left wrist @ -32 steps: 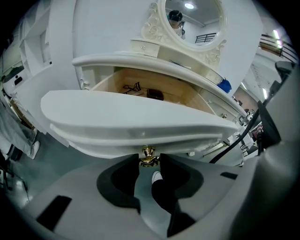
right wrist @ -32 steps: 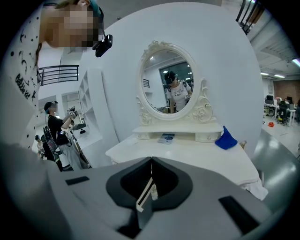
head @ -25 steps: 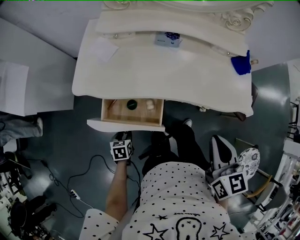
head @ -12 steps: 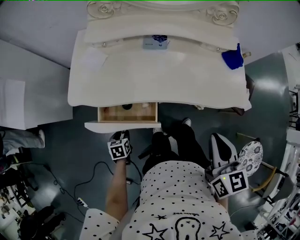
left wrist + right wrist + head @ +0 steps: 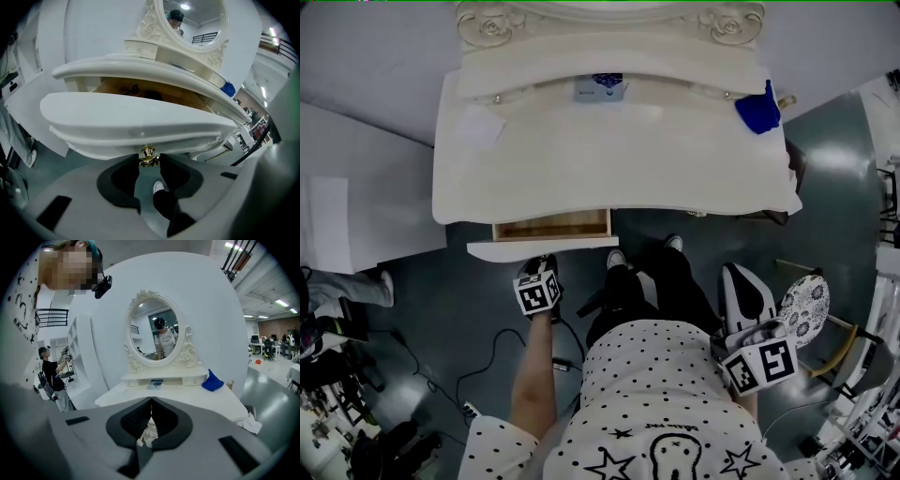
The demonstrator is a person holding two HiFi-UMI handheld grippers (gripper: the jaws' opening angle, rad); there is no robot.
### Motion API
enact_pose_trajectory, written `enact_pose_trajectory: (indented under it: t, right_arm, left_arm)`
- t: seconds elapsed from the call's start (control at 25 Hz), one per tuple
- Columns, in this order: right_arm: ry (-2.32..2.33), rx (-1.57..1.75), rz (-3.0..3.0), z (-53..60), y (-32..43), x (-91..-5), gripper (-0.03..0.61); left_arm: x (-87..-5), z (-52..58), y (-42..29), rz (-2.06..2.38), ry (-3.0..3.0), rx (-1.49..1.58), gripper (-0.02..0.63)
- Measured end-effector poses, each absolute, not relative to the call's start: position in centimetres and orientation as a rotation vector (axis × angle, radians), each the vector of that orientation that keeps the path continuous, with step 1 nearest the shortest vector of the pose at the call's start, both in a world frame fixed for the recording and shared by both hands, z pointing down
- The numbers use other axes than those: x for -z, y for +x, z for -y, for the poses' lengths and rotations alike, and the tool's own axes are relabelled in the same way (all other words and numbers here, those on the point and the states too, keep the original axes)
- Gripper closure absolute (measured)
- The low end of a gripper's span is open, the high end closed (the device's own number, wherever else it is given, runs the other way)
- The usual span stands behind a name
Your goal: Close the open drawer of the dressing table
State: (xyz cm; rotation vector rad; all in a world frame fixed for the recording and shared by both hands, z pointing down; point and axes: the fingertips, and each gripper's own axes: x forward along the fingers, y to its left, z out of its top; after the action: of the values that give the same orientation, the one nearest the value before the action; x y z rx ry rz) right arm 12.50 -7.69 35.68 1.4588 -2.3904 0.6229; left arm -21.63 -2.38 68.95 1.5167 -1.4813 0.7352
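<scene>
now: drawer [image 5: 546,247] sits further in than a second ago. then its wooden floor lay open to the head view, with a dark round thing and a pale one on it. now only a thin strip of wood shows under the edge of the desk [image 5: 609,178], and the contents are hidden. the front panel is not yet flush and stands out from the desk edge. left tongs [image 5: 148,162] have moved in toward the desk with it.

left arm [image 5: 532,375]: bare forearm stretched forward, tongs pointing steeply down at the drawer front.

left tongs: jaws set fairly wide, tips closed on the brass knob [image 5: 148,156] at the middle of the drawer front; nothing else held.

right tongs [image 5: 151,405]: held low beside the person's right hip, well apart from the drawer, pointing toward the mirror [image 5: 153,331]; jaws together, empty.

desk top: blue cloth [image 5: 757,111] at the right rear, small box [image 5: 600,89] below the mirror.
</scene>
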Motion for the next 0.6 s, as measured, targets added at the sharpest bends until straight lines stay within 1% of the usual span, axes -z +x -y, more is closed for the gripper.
enact_pose_trajectory:
  t: [0.6]
  right_arm:
    - [1.483, -0.603, 2.369, 9.0, 12.3, -35.6, 0.569]
  left_arm:
    - [-69.1, 6.6, -22.0, 1.498, 1.552, -0.709, 0.462]
